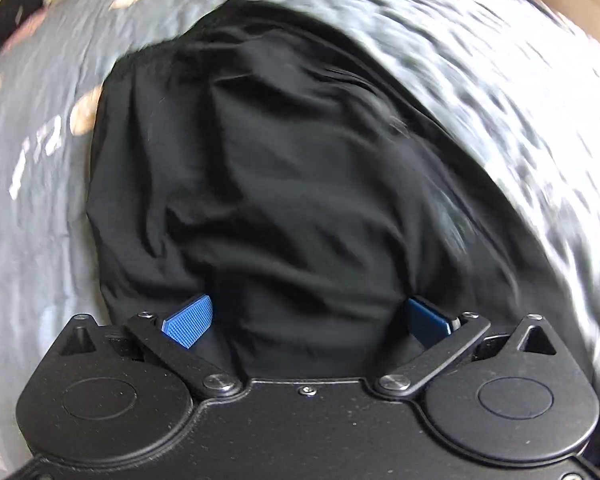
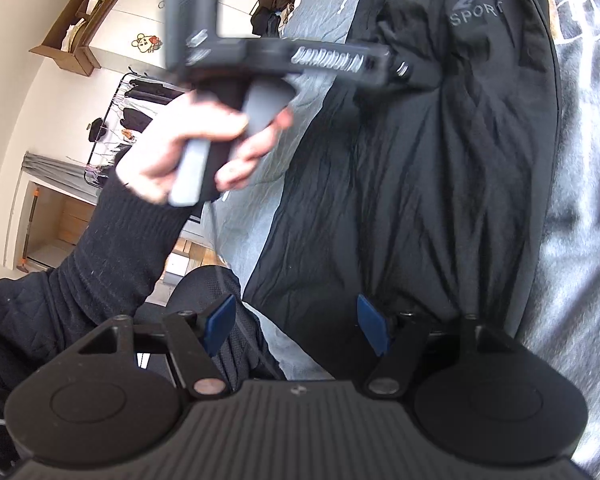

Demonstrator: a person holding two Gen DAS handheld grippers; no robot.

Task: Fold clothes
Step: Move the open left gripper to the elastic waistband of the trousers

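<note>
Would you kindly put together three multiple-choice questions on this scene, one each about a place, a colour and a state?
1. Where does the black garment lie?
A. on a grey bedspread
B. inside a cardboard box
C. on a clothes rack

2. What colour are the finger pads of the left hand-held gripper?
A. red
B. blue
C. white

3. How does the right hand-held gripper stand?
A. shut on a sock
B. shut on a cable
C. open, holding nothing

Answers: 1 A, grey patterned fabric shows on both sides of the garment. 2 B, both pads are plainly blue. 3 C, its pads stand wide apart with nothing pinched between them.
</note>
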